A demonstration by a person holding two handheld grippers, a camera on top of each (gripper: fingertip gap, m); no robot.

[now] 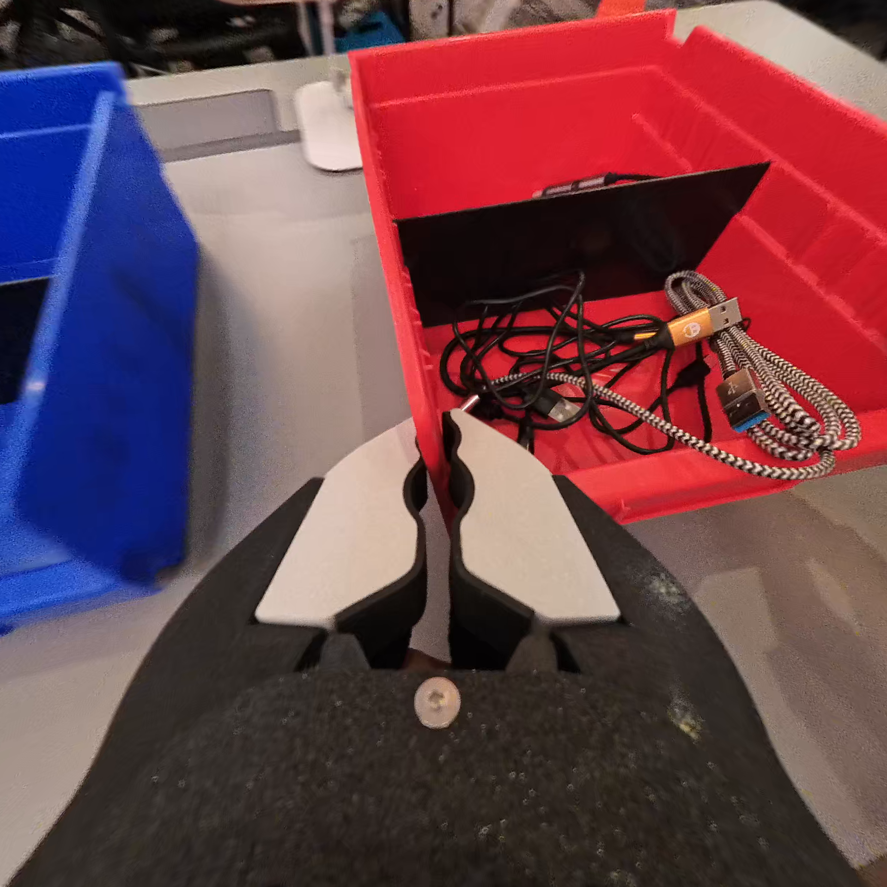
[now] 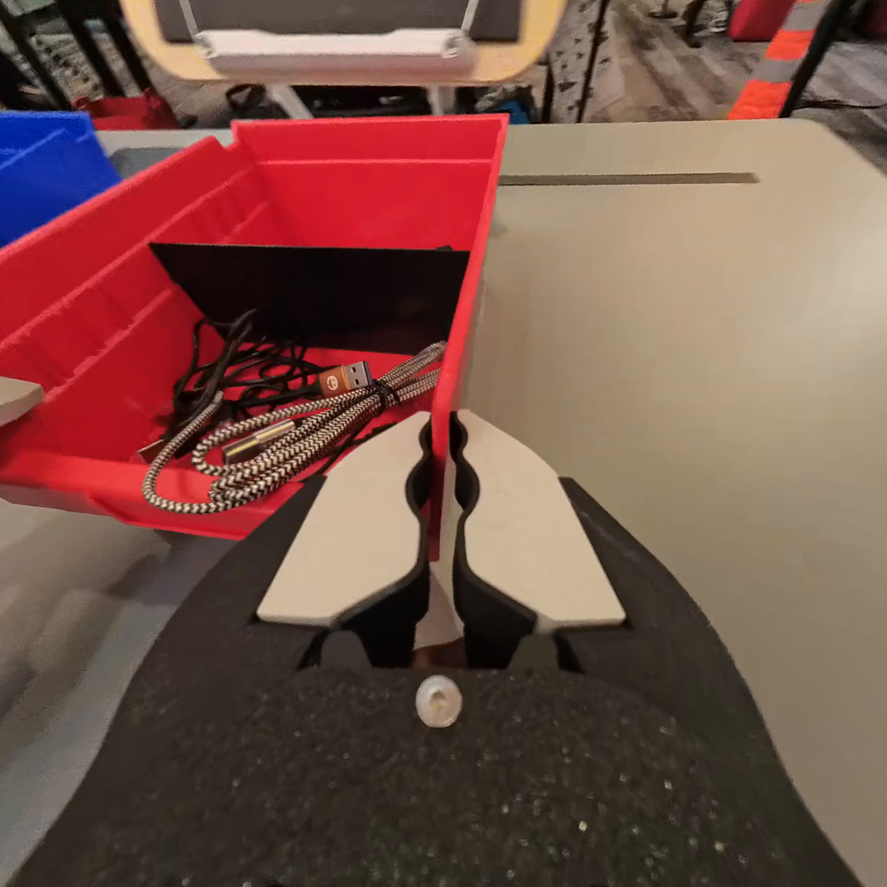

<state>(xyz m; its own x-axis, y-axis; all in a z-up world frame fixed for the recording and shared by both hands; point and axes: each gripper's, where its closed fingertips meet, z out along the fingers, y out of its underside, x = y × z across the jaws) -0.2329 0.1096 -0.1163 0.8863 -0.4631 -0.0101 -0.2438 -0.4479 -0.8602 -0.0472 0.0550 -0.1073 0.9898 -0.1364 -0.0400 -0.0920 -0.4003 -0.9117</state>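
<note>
The left gripper (image 1: 434, 441) pinched the left side wall of the red plastic bin (image 1: 528, 139) near its front corner, and the right gripper (image 2: 440, 432) pinched the right side wall likewise. The bin sat on the grey table (image 2: 672, 336), its black divider panel (image 1: 576, 240) standing across it. In front of the divider lay thin black cables (image 1: 528, 345) tangled with a black-and-white braided USB cable (image 1: 777, 408). A blue plastic bin (image 1: 110, 336) stood near the table's left edge.
</note>
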